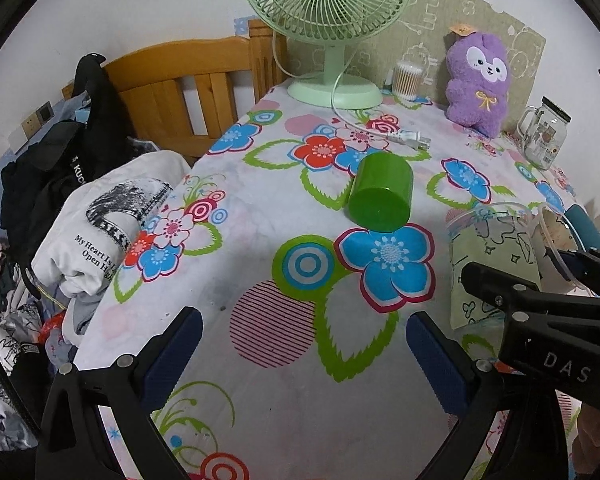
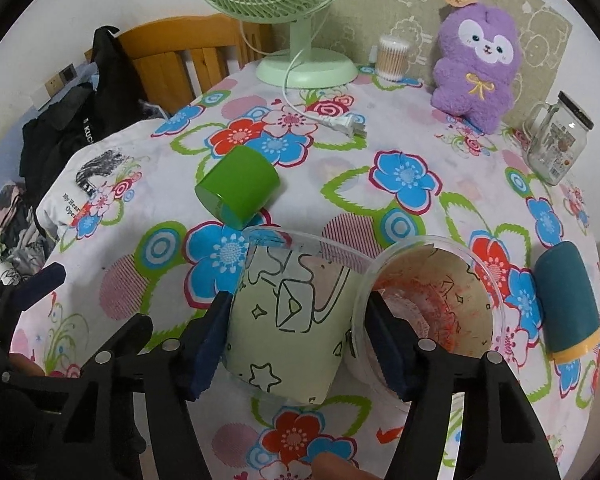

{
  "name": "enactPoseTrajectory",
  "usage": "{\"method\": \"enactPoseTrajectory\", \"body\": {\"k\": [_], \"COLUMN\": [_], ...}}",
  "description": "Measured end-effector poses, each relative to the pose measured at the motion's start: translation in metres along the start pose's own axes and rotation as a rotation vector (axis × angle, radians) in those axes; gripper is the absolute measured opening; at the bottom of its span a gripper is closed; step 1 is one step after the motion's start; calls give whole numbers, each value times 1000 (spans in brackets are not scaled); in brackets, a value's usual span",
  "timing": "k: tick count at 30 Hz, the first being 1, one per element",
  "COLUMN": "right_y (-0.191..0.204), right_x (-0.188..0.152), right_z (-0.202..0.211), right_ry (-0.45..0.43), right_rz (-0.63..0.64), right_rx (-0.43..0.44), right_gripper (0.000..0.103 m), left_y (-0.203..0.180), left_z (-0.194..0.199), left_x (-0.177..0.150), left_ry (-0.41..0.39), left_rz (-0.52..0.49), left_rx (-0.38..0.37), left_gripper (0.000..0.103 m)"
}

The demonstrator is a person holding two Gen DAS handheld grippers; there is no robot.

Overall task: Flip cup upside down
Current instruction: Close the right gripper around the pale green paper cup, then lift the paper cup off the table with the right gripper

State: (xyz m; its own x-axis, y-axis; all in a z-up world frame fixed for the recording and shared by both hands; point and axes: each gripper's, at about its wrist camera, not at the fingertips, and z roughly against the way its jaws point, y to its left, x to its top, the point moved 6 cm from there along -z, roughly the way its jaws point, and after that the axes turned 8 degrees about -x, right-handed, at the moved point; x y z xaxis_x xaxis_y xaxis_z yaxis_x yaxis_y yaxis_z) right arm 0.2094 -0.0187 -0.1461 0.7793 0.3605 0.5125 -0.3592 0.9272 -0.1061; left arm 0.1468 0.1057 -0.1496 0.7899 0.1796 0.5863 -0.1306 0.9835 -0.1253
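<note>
A pale green printed cup (image 2: 288, 320) with a clear rim lies tilted on its side, its bottom toward the camera. My right gripper (image 2: 296, 344) is shut on it, one blue pad on each side. The same cup shows in the left wrist view (image 1: 492, 264) at the right, with the right gripper (image 1: 540, 296) on it. A second clear cup (image 2: 432, 304) with red residue stands open-side up just right of it. A solid green cup (image 1: 380, 192) lies on its side mid-table. My left gripper (image 1: 304, 340) is open and empty above the cloth, short of the green cup.
A floral tablecloth (image 1: 260, 380) covers the table. At the back stand a green fan (image 1: 328, 40), its loose plug (image 1: 412, 138), a cotton swab tub (image 1: 408, 80), a purple plush (image 1: 476, 80) and a glass jar mug (image 1: 540, 132). A teal roller (image 2: 568, 300) lies right. Clothes (image 1: 100, 220) pile left.
</note>
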Motion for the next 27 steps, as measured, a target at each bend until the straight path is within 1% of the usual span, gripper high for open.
{"method": "enactPoseTrajectory", "body": {"k": [9,15,19,23,27], "right_y": [-4,-13,-22,-38,-57], "right_x": [-2,-11,-21,-38,-59], "right_z": [33,57,73,84,91], "right_ry": [-56,-85,-101,-99,-87], "right_rz": [2,-13,-21,-46,-75], "right_rx": [-2,3,-3,-12,-25], "right_gripper": [69,69,69,69,69], "left_y": [-10,-25,-42,-60,-85], "left_z": [21,35,41,45,46], "left_x": [-2,-4,-9,-17,-28], "left_ry": [-27,-45,-46,-43,-33], "left_rz": [-15,-43,-71,-100,-141], "left_rx": [-8,-17,-37,-56,-99], "left_gripper": [103,103,103,103,103]}}
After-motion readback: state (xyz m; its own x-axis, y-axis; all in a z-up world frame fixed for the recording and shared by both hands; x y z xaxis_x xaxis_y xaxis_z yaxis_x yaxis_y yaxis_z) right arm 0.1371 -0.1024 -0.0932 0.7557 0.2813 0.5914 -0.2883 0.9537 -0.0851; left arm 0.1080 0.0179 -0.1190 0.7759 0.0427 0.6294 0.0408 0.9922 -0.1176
